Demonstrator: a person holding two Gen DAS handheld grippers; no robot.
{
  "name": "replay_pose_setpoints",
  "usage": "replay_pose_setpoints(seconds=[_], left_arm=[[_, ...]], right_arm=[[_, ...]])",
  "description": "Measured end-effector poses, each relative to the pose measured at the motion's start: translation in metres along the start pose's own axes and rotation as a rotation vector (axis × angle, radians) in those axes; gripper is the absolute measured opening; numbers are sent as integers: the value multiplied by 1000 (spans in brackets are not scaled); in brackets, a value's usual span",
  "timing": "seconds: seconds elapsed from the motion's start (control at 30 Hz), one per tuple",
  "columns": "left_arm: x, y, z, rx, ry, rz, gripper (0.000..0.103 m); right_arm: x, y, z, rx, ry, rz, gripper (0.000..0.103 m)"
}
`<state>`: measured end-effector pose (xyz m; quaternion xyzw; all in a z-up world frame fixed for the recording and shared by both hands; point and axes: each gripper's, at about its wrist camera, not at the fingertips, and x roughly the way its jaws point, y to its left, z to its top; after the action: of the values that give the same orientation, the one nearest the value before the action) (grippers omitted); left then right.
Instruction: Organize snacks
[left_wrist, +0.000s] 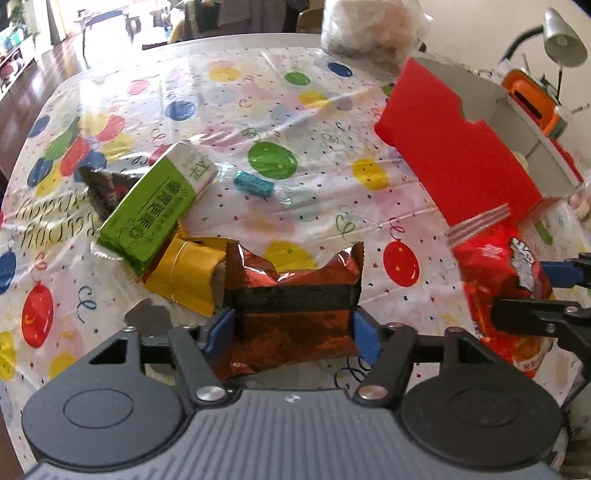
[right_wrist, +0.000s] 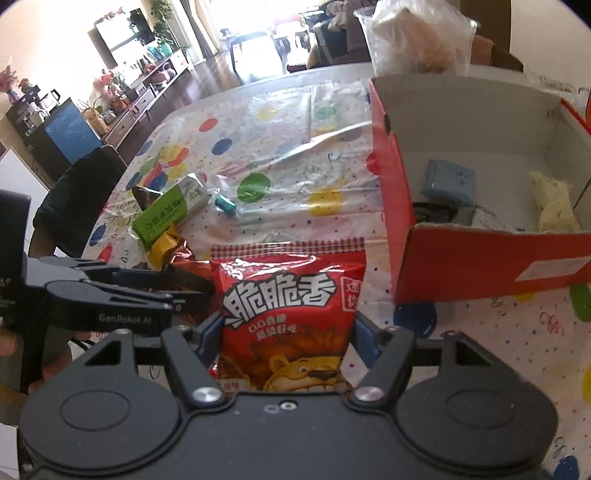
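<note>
My left gripper (left_wrist: 293, 328) has its blue pads against both sides of a brown foil snack packet (left_wrist: 295, 288), low over the balloon-print tablecloth (left_wrist: 258, 110). A red snack bag with a lion on it (right_wrist: 288, 295) is pinched in my right gripper (right_wrist: 288, 332), lifted off the table just left of the open red box (right_wrist: 461, 258). The left wrist view shows that red bag (left_wrist: 498, 266) and the right gripper (left_wrist: 535, 295) at its right edge. A green packet (left_wrist: 147, 214), a yellow packet (left_wrist: 188, 273) and a teal candy (left_wrist: 253, 183) lie on the cloth.
Inside the red box lie a blue-grey packet (right_wrist: 448, 181) and a pale yellow packet (right_wrist: 554, 203). A clear bag (right_wrist: 417, 37) stands behind the box. A dark wrapper (left_wrist: 103, 188) is partly under the green packet. A dark chair (right_wrist: 81, 192) is at the table's left edge.
</note>
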<state>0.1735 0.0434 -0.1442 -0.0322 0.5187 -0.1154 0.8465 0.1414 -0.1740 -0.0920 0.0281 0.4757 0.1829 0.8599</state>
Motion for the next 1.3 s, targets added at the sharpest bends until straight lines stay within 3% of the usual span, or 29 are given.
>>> replay_pose_setpoints(seconds=[0.17,0.63,1.03,1.3], left_arm=[[-5,-1,-5,-22,-18,4,59],[-52,-24,-7,-58,-77,-9,58],[-89,-85,37,-8,-168,-36,59],[-89,-131,71,23,-199,-30,59]], right_arm=[[-12,-2,0,-10,-19,4,69],[-50,-19,5,-7,-66,8,69],[-80,-59,35,-11,-163,-35,69],[-92,-98,59,-13,-215,-66,69]])
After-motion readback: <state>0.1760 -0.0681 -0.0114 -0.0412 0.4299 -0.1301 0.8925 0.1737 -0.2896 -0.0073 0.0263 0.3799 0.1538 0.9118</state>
